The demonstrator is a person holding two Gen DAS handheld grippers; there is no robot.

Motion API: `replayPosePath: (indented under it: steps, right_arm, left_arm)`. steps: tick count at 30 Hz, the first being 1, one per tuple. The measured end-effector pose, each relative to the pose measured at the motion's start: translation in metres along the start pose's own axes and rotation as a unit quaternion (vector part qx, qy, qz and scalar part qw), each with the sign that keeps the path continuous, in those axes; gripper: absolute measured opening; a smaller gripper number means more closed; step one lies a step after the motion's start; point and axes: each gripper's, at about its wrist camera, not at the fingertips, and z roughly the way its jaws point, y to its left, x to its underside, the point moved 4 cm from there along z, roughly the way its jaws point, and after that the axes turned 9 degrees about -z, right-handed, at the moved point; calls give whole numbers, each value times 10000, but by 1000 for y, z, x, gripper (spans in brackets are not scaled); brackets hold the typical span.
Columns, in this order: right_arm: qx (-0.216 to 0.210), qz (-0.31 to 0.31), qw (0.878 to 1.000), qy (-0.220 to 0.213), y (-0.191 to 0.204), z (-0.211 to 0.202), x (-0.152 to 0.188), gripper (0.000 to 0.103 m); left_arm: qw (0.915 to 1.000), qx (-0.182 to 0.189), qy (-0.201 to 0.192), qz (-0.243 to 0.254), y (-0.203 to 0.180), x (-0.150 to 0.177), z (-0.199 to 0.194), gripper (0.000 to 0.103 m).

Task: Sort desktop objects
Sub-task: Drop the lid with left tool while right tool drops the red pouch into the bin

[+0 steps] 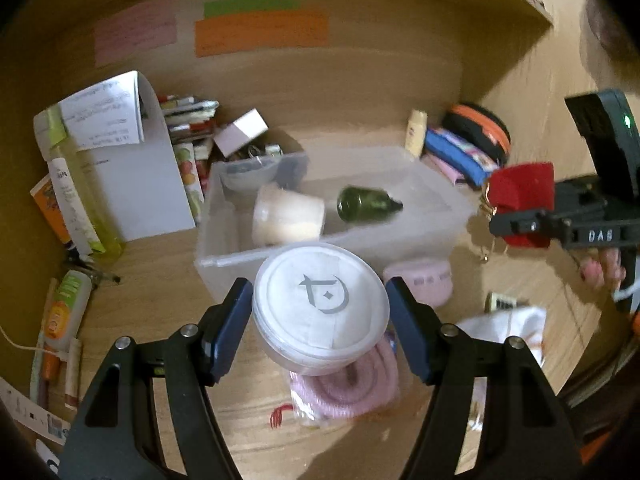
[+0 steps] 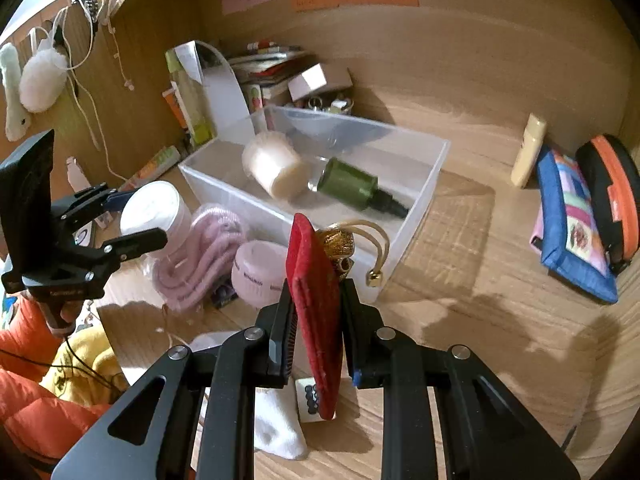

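Note:
My left gripper [image 1: 320, 312] is shut on a round white jar [image 1: 320, 316] with a grey logo on its lid, held above the desk just in front of the clear plastic bin [image 1: 444, 216]. The jar also shows in the right wrist view [image 2: 154, 210]. My right gripper [image 2: 316, 320] is shut on a flat red pouch [image 2: 316, 312] with a gold charm and cord [image 2: 340, 246], held near the bin's front corner [image 2: 400, 256]. The pouch shows in the left wrist view [image 1: 524, 200]. In the bin lie a cream cup [image 2: 274, 170] and a green bottle [image 2: 356, 186].
A pink knitted item [image 2: 200, 256], a pink jar [image 2: 258, 272], a white sock [image 2: 276, 420] and a tile [image 2: 310, 398] lie on the desk. Books and papers [image 1: 152, 168] stand behind the bin. Pouches [image 2: 576, 216] and a tube [image 2: 528, 152] lie at right.

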Motion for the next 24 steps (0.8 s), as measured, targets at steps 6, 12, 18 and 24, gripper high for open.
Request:
replayPosePath:
  steps: [6,12,18,24]
  right_arm:
    - [71,-56,9998,-198,0,-8,-16,18]
    - [81,-116,9991,-396,-3,-10,-35,18]
    - [41,-190,9986,-491,-5,1,-55,18]
    - [-85,-206,9990,-377,-9,32,-66,18]
  left_arm:
    - [9993,42,-281,-243,7,-24,-11,68]
    - [9979,-82,-533,-372,18,-49,-12,68]
    - [9975,-190,-573,-377,27,-64,4,68]
    - [9982,-243,-344,-420,39,-64,35,68]
